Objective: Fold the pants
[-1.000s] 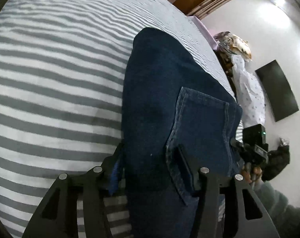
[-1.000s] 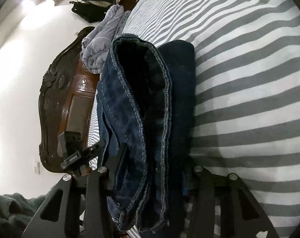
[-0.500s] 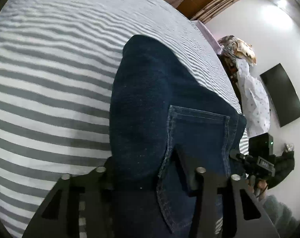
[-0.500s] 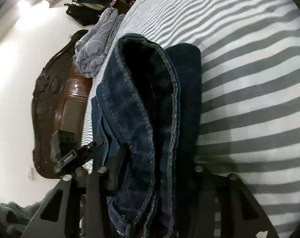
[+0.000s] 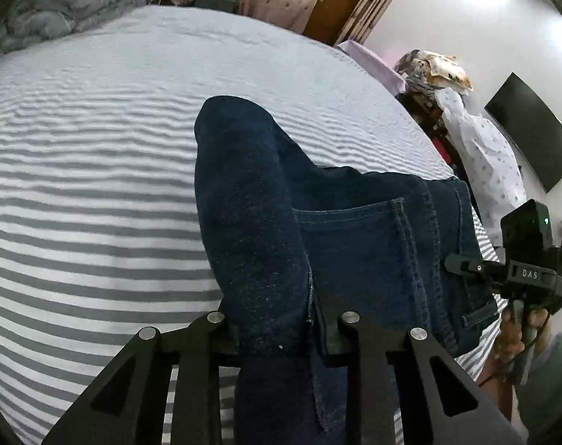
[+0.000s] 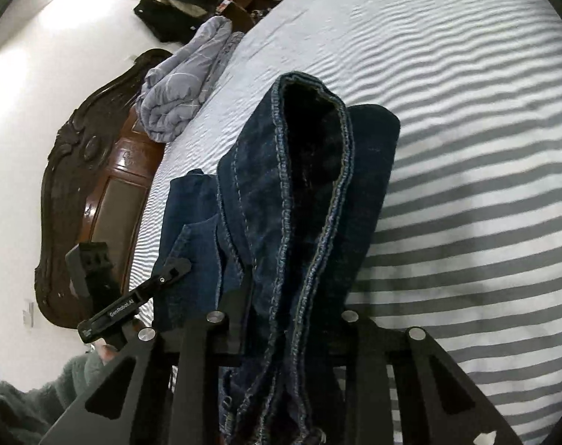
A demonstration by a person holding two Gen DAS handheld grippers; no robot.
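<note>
Grey-and-white striped bedding [image 5: 95, 193] covers the bed that fills both views, with a carved dark wooden headboard [image 6: 91, 200] at one end and a bundled grey blanket [image 6: 184, 92] lying against it. On the white wall beyond the bed hangs a dark flat screen [image 5: 533, 137].

Dark blue pants [image 5: 273, 204] lie folded in a thick stack across the bed, a back pocket [image 5: 358, 244] facing up near the waistband. The left claw [image 5: 281, 328] has its jaws closing on one end of the stack, with denim bunched tightly between the fingers. The right claw [image 6: 284, 322] is closing on the other end, where a stitched, open edge of the denim [image 6: 318, 170] runs away from the camera; the cloth fills the gap between its fingers and seems pinched, though the fingertips are buried in fabric. Each claw shows in the other's view, gripped by a hand [image 5: 529, 328] emerging from a fuzzy grey-green sleeve [image 6: 32, 400].
</note>
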